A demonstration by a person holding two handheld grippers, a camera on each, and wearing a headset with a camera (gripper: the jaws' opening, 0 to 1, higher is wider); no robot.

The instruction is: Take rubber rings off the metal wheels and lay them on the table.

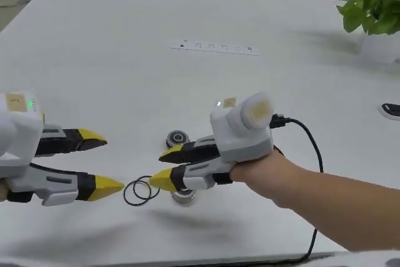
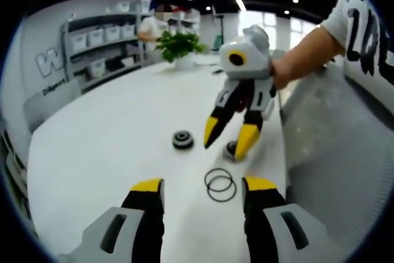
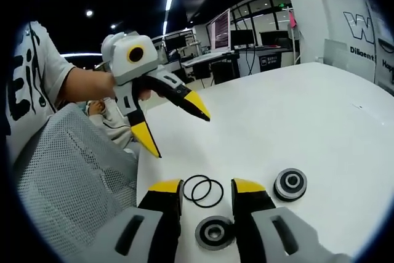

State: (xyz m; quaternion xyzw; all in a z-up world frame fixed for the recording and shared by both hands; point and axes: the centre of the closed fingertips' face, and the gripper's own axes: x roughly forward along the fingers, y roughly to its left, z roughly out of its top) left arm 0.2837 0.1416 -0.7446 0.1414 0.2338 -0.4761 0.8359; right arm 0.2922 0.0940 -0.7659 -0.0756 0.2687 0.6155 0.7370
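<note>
rubber rings (image 1: 140,191) flat on table (image 1: 112,48), wheels (image 1: 177,138) near

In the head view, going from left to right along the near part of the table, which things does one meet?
The left gripper → rubber rings → right gripper → black cable → dark object at the right edge.

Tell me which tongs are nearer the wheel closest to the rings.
Right. The right tongs are open just above the wheel, which lies by their tips; the left tongs are across the rings from it, farther off.
</note>
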